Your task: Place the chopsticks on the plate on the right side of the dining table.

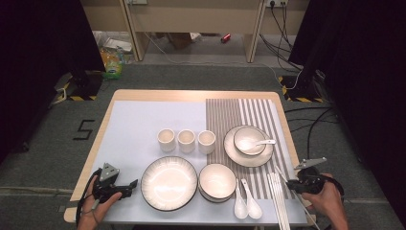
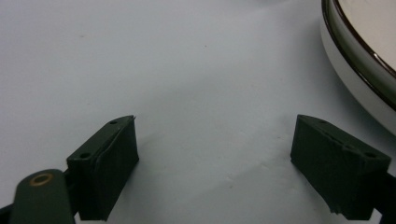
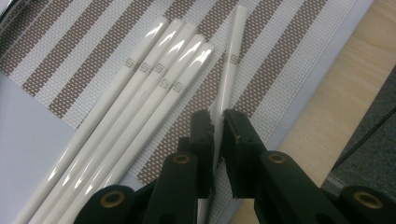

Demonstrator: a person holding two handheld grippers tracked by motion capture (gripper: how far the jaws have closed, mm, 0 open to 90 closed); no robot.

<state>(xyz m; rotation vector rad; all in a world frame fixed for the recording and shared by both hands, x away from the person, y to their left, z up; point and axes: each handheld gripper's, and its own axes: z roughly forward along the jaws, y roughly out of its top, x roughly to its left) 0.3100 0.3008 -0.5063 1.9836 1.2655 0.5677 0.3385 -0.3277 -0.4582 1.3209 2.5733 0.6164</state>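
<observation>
My right gripper (image 3: 218, 123) is shut on a single white chopstick (image 3: 231, 60), which lies tilted away from several other white chopsticks (image 3: 140, 93) lined up side by side on the striped placemat (image 3: 280, 51). In the high view that gripper (image 1: 289, 184) is at the table's front right, beside the row of chopsticks (image 1: 277, 201). My left gripper (image 1: 131, 187) rests low at the front left with its jaws wide apart. Nothing is between them in the left gripper view (image 2: 215, 140), and the large plate's rim (image 2: 355, 70) is just to its right.
A large dark-rimmed plate (image 1: 169, 182) and a bowl (image 1: 217, 181) sit at the front, with two white spoons (image 1: 245, 201) beside them. Three cups (image 1: 186, 140) stand in a row behind. A plate (image 1: 261, 155) holding a bowl and spoon is on the placemat.
</observation>
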